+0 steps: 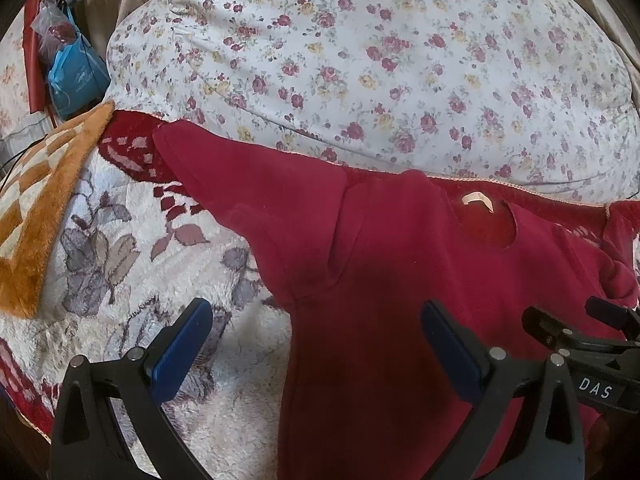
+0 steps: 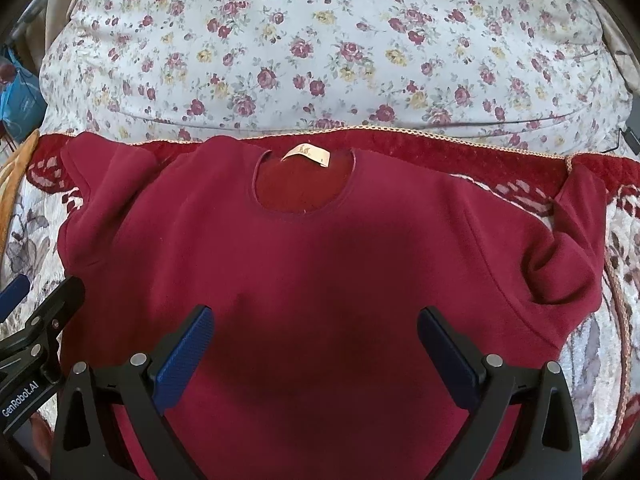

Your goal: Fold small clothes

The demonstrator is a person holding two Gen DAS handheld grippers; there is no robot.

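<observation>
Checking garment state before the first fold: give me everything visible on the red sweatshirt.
The red sweatshirt is dark red, soft fleece-like knit, with a round neckline and a cream label inside the collar. It lies flat, front up, neck away from the grippers, on a patterned plush blanket. Both sleeves angle outward, somewhat rumpled. The left gripper and right gripper are both open above it, gripping nothing.

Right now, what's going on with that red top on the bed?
A person holds a hand-held gripper in each hand over a dark red sweater spread flat, front up, on a fuzzy flowered blanket, its neck toward a flowered pillow. The left hand-held gripper and the right hand-held gripper both hang open above the sweater's lower part, gripping nothing. Both sleeves lie out to the sides, so no fold has been made yet.
</observation>
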